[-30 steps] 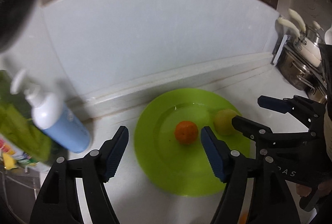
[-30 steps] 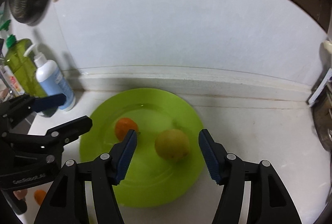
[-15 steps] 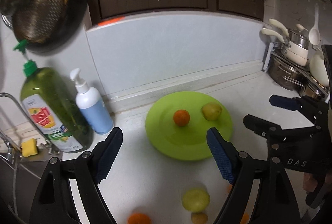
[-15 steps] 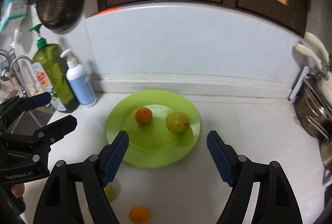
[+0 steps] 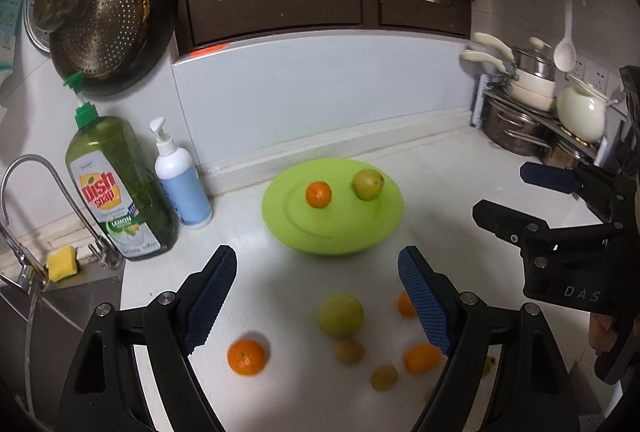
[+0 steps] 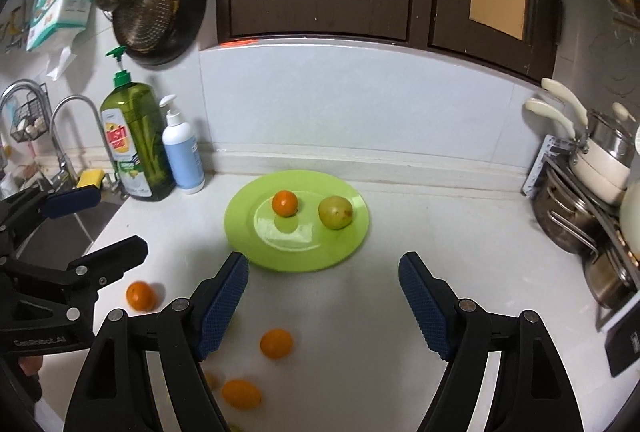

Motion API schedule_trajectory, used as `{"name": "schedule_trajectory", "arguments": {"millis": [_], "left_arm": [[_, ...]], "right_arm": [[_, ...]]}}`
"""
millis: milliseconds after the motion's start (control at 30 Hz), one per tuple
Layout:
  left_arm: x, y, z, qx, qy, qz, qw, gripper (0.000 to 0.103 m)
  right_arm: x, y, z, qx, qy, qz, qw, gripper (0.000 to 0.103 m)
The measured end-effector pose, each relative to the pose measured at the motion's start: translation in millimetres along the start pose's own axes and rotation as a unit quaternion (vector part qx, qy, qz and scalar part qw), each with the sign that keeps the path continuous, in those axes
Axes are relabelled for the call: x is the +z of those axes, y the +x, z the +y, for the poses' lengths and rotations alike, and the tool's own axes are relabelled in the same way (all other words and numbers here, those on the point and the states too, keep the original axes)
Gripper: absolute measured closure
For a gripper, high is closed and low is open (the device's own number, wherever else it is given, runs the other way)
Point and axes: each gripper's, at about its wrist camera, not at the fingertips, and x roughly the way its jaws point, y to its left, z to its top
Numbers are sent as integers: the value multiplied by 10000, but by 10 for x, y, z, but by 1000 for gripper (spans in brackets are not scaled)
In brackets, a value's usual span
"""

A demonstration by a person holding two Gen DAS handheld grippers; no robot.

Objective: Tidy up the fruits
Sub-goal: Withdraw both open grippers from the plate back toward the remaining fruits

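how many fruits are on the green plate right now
2: an orange left of center on the green plate, and a yellow-green fruit to its right. The other fruits lie loose on the counter.

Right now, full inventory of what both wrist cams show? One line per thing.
plate: 1, lime green, countertop centre
orange on plate: 1, orange, left
pear on plate: 1, yellow-green, right
loose oranges: at least 3, orange, countertop in front of plate
loose pear: 1, green, in front of plate
small brownish fruits: 2, blurred, near front
dish soap bottle: 1, green, by sink
pump bottle: 1, white-blue, beside it
pots: several, steel and cream, right rack
left gripper: open, empty
right gripper: open, empty
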Motion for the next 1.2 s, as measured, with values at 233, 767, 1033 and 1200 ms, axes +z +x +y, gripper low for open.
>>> {"name": "schedule_trajectory", "arguments": {"millis": [233, 767, 1033, 1200], "left_arm": [[-288, -158, -195, -133, 197, 117, 9997, 20], [-874, -192, -604, -529, 695, 516, 9948, 20], [-1078, 8, -706, -682, 795, 842, 9909, 21], [-1177, 148, -757, -822, 742, 1050, 9883, 29]], "right_arm": [[-280, -301, 12, -103, -106, 7, 9999, 25], [-985, -405, 7, 253, -302, 692, 9968, 25], [-1231, -262, 52, 435, -521, 1052, 9921, 26], [-1362, -77, 39, 621, -514, 1341, 9877, 32]]}}
